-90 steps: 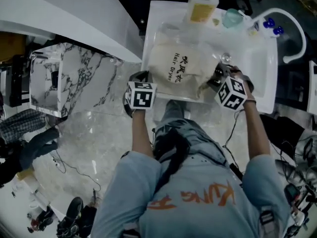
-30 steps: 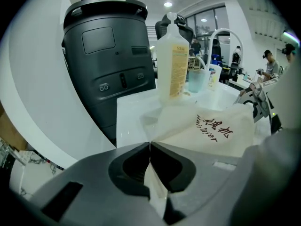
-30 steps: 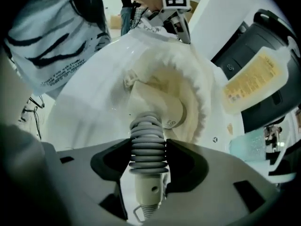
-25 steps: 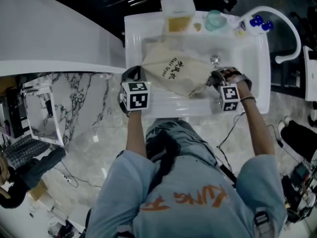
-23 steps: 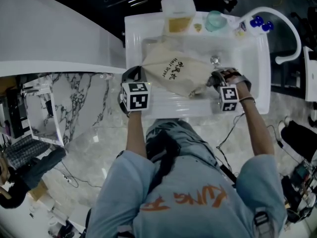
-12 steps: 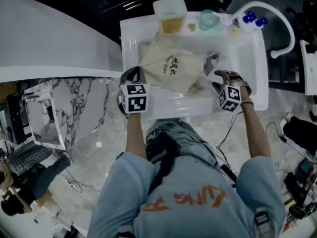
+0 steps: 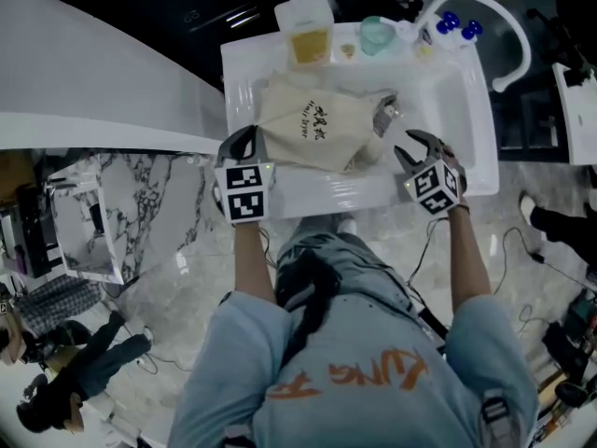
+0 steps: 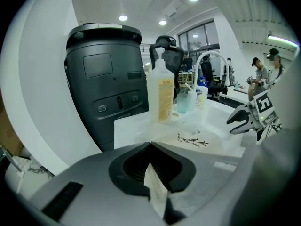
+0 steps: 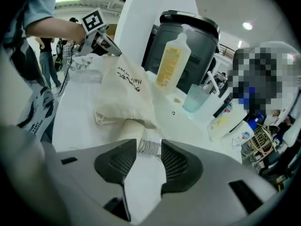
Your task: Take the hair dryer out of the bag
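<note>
2 grippers are at the white sink (image 7: 448, 110): the left gripper (image 7: 242, 140) is clenched on a corner of the cream bag (image 7: 312, 129) in the basin, while the right gripper (image 9: 149, 147) is closing its jaws, gripping nothing, just short of the hair dryer (image 9: 131, 131) poking from the bag's mouth.

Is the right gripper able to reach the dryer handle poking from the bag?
Likely yes: the handle and its ribbed cord stick out of the bag uncovered, ahead of the right gripper, whose closing jaws hold nothing; the way looks free.
</note>
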`<state>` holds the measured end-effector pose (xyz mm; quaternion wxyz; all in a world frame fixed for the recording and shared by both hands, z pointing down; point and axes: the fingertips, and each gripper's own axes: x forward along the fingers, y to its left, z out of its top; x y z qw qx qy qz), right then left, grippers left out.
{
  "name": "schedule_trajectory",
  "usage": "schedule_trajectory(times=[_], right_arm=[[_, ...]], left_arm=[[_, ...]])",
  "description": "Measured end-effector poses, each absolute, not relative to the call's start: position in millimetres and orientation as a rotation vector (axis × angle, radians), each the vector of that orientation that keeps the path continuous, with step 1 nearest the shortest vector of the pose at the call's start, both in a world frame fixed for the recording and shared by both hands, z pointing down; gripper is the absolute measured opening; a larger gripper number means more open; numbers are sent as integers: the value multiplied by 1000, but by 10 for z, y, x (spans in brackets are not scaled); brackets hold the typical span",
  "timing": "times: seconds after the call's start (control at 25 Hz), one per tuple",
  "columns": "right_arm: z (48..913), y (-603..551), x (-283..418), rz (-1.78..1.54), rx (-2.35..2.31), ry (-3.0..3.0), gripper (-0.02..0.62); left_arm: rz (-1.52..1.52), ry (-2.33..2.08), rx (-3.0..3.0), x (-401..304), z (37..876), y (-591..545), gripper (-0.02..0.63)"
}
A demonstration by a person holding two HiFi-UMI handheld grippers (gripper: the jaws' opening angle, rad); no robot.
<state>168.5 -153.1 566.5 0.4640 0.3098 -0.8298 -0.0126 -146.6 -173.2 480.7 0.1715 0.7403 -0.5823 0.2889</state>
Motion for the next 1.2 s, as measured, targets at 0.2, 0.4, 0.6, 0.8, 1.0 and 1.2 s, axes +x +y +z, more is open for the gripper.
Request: schedule_trajectory(times=[0.2,0.4,0.6,0.8,1.0,1.2], right_arm=[[5546,-1354,1671,-29,790,-2072,153],[5447,-1240,1566,-15,823,-2124,147],[5235,-1148,1426,-12,863,-2179,140],[4988,-1121,1391,-7,938,-2227,137],[4662,-1078,1438,18,1044,-2296,133],[4272,-1081,1455,29,1162,-2388,110]], left_arm=[[748,-1767,2063,-1707,4558,-1546,6],[736,-1816,1982,-1990,4542,-1303,6],[740,-1828,1861,-2197,4862,-960,6],[734,-1786,1851,-2164,5030,-728,9],[710,-1879,1854,-2211,4767,-658,11],[496,-1928,1959,-1999,4292,-745,11]])
